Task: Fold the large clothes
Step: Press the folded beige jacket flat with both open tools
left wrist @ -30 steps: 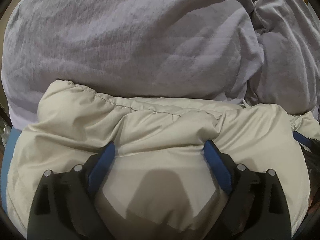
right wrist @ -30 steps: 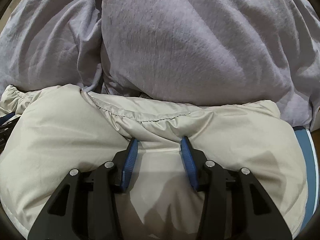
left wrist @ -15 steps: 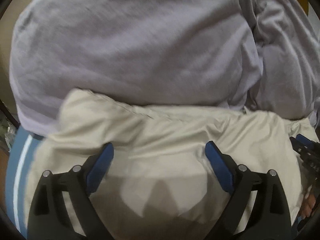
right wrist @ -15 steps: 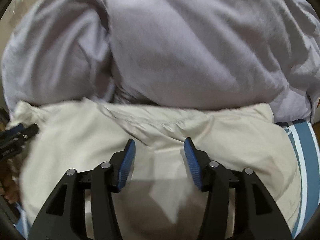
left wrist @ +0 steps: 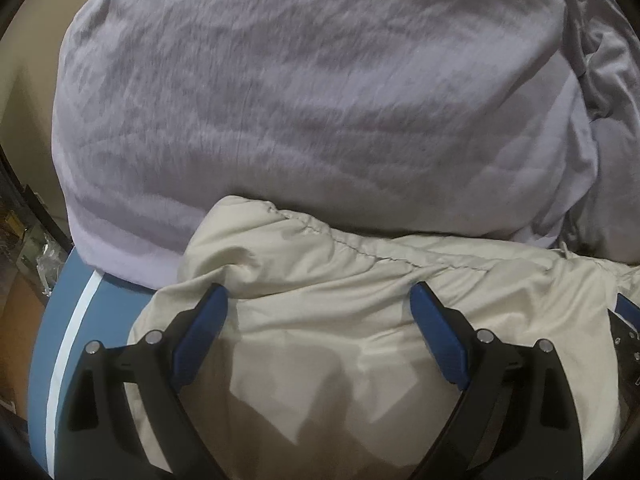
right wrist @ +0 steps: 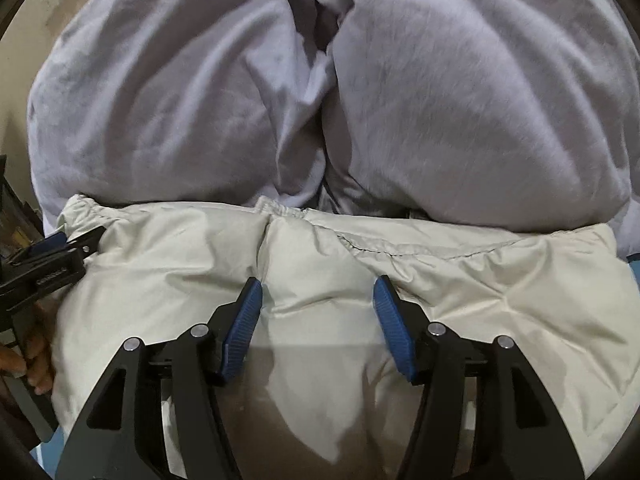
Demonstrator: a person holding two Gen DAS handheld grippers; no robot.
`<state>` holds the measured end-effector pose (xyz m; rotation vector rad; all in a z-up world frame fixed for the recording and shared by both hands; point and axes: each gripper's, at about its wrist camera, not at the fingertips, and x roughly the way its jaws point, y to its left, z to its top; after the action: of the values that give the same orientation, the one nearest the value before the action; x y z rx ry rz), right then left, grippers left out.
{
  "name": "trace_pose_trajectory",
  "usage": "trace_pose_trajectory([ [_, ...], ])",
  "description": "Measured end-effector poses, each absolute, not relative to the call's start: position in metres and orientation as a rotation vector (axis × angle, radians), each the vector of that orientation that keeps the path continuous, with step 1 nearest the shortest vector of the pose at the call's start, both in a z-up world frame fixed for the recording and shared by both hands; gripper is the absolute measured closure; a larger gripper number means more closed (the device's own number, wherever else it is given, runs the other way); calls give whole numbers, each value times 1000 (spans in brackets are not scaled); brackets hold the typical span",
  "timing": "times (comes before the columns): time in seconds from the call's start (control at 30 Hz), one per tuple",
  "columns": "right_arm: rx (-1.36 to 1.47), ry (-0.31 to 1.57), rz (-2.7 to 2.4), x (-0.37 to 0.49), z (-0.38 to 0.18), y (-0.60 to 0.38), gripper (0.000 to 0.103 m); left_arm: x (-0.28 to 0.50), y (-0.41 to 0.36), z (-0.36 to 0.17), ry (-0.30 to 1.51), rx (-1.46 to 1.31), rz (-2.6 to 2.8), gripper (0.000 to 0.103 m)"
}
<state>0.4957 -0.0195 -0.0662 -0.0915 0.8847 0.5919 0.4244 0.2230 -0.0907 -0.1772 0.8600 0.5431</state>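
Observation:
A beige puffy jacket (left wrist: 500,292) lies folded over on the bed, its stitched hem along the far side. My left gripper (left wrist: 318,292) stands open wide above its left end, the left pad by the jacket's corner. In the right wrist view the same jacket (right wrist: 500,280) spreads below my right gripper (right wrist: 317,284), whose jaws are opening. A soft bulge of jacket sits between the blue pads, which rest on the cloth without pinching it. The left gripper (right wrist: 44,264) and the hand (right wrist: 36,360) holding it show at that view's left edge.
A big crumpled lavender duvet (left wrist: 320,100) is heaped right behind the jacket, its deep fold (right wrist: 320,80) in the middle. A blue sheet with a white stripe (left wrist: 68,320) shows at the bed's left edge. Beyond it are a beige wall and dark clutter.
Both grippers have slid to the left along the jacket, so the blue sheet now shows beside the left one. The right gripper's jaws have widened and let go of the fold they pinched.

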Motion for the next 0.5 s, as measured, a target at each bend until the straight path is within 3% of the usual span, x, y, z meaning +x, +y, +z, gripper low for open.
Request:
trace_pose_trajectory([
  [0.5, -100, 902, 573, 512, -89, -7, 40, 418, 250, -134, 863, -197, 571, 8],
])
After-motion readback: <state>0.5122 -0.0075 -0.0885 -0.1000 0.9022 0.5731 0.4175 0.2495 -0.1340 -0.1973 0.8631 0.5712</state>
